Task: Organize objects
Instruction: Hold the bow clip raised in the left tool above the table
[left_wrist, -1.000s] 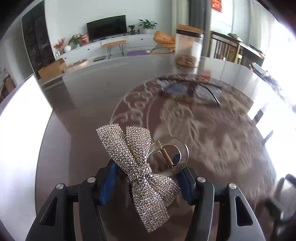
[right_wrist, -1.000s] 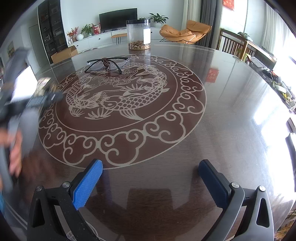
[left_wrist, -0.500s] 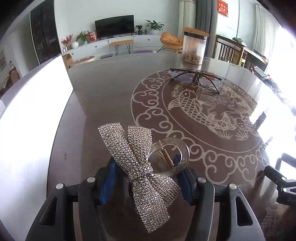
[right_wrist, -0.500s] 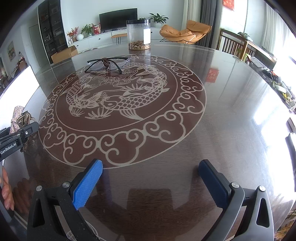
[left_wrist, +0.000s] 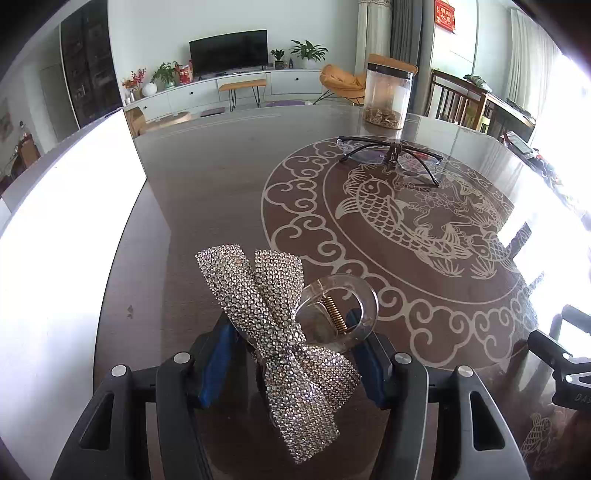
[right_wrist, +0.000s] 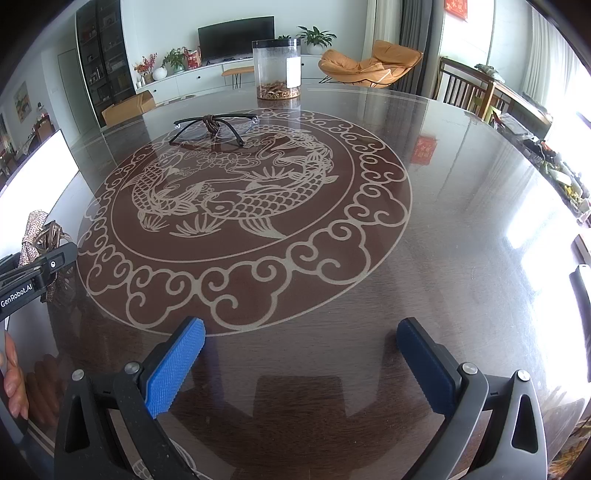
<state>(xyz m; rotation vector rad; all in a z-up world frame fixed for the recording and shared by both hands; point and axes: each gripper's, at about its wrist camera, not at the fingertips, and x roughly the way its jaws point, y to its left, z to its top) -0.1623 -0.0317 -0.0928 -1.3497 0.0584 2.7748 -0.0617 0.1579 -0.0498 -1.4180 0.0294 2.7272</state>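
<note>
Across the glossy fish-patterned table, eyeglasses now sit sharp, earlier blur gone. Left gripper has swung in, still clamping the rhinestone bow hair claw; right gripper stays spread, empty.

"GenRobot.AI" on the left gripper; "DAS" on the right gripper.

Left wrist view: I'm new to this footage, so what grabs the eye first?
The rhinestone-covered bow hair claw with its clear plastic clip, clamped in the left tongs at the bottom. Beyond it, the pale fish-and-cloud medallion on the dark glossy round table. Farther back lie black-framed glasses, before a clear lidded jar.
</note>
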